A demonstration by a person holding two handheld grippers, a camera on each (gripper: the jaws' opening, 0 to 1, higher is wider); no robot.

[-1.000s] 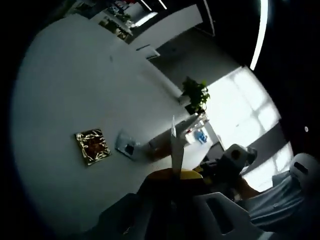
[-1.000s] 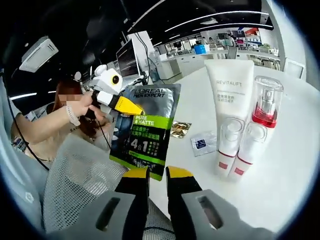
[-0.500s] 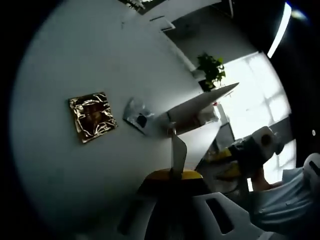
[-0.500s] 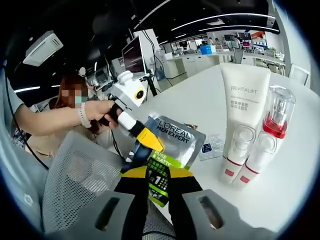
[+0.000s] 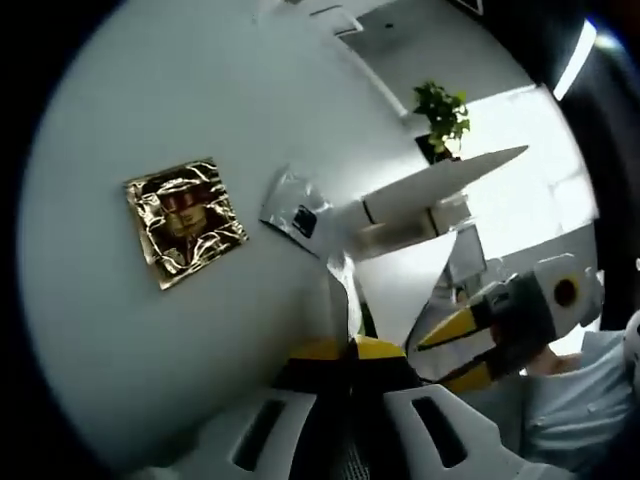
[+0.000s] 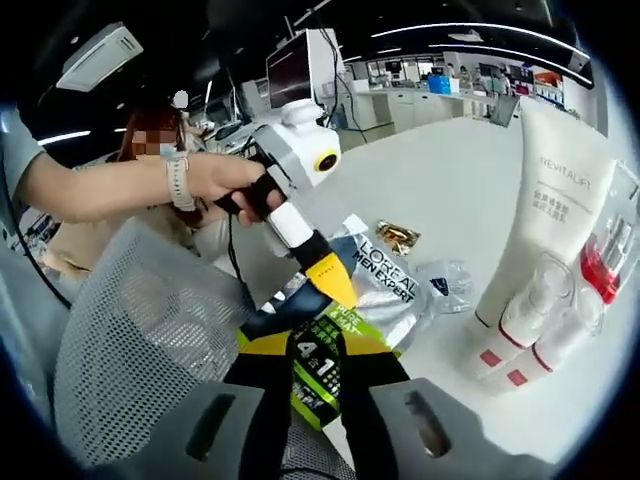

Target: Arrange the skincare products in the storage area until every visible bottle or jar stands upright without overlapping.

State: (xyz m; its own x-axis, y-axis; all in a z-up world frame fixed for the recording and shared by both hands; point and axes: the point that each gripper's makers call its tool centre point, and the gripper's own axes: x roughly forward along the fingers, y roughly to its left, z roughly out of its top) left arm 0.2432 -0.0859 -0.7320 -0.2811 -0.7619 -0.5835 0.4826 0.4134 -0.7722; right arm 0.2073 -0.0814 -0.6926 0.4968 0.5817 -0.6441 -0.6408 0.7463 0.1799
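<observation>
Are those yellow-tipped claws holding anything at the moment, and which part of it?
Both grippers pinch the L'Oreal sachet: the left gripper at its upper edge, the right gripper at its lower green end.

The grey-and-green L'Oréal foil pouch [image 6: 345,320] is partly hidden behind both yellow-tipped grippers. The white Revitalift tube [image 6: 540,220] and red-capped clear pump bottle [image 6: 605,262] are cut off at the right edge.
</observation>
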